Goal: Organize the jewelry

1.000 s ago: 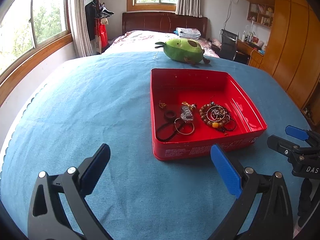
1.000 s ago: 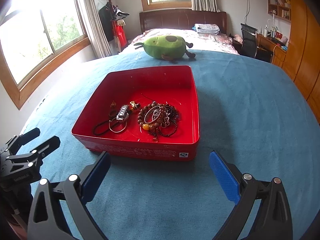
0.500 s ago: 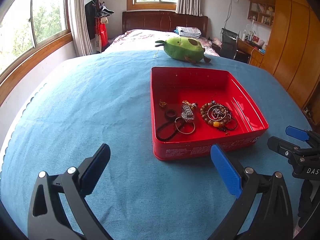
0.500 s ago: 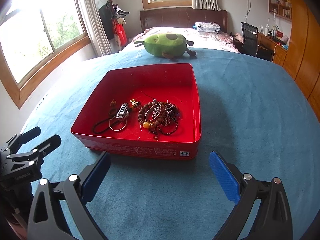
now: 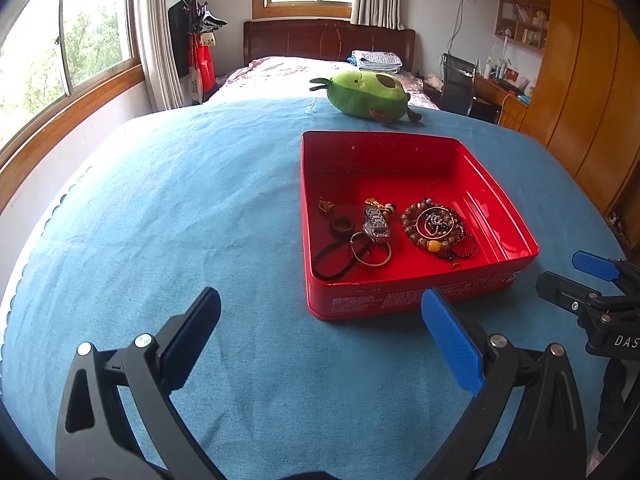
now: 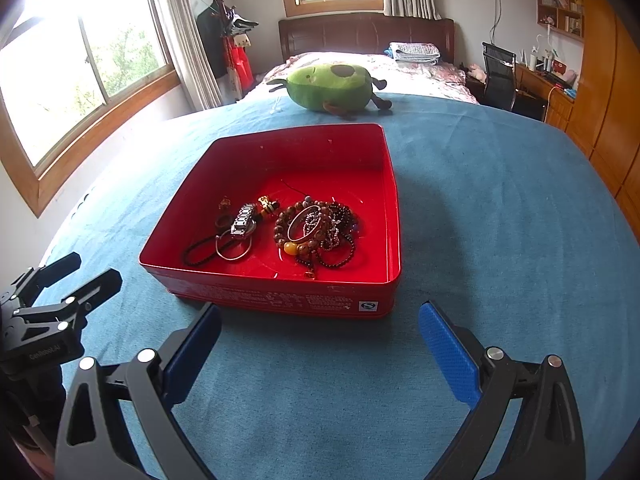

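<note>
Red and shallow, the rectangular metal tin [image 6: 276, 292] sits on the blue cloth-covered table [image 5: 168, 208] with all visible jewelry inside: a silver link watch [image 6: 243, 220], a black cord loop [image 6: 200, 250] and a heap of brown bead bracelets [image 6: 316, 228]. None lies on the cloth (gathered, or waiting to be sorted; either fits). Both the left gripper [image 5: 320, 334] and right gripper [image 6: 320, 344] hover before it, jaws wide apart, empty. "DAS" and "GenRobotAI" mark the gripper bodies; the tin's print is illegible.
</note>
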Demonstrator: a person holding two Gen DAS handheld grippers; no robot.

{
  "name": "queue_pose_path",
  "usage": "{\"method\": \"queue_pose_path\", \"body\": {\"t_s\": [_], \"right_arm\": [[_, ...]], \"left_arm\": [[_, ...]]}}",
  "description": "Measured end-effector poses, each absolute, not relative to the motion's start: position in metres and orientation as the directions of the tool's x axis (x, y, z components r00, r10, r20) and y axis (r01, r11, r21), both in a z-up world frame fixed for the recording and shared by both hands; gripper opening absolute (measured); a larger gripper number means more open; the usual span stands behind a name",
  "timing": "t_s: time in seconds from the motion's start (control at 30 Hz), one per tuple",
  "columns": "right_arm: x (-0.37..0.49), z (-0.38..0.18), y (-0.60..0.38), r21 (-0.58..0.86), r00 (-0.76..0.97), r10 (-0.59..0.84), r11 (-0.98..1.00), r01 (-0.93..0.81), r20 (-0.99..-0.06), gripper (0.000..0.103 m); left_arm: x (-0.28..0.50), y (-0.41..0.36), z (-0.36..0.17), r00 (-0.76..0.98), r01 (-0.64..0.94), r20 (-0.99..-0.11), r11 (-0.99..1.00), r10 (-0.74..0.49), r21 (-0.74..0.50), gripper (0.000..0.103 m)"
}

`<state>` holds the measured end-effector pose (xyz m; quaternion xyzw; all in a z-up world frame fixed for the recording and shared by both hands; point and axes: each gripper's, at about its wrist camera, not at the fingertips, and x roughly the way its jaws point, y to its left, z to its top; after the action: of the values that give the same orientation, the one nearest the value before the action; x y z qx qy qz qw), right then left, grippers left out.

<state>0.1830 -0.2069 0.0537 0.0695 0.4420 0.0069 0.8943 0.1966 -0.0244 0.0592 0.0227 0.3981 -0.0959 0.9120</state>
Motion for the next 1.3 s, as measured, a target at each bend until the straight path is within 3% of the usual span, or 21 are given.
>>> {"method": "queue_pose_path", "body": {"t_s": [1.3], "right_arm": [[0.1851, 0.0486, -0.206, 0.128, 0.596, 0.075, 0.991, 0.046, -0.8, 0.099]], "left_arm": [[0.2007, -0.0257, 0.0561, 0.657, 0.202, -0.738, 0.979, -0.152, -0.022, 0.1]]}}
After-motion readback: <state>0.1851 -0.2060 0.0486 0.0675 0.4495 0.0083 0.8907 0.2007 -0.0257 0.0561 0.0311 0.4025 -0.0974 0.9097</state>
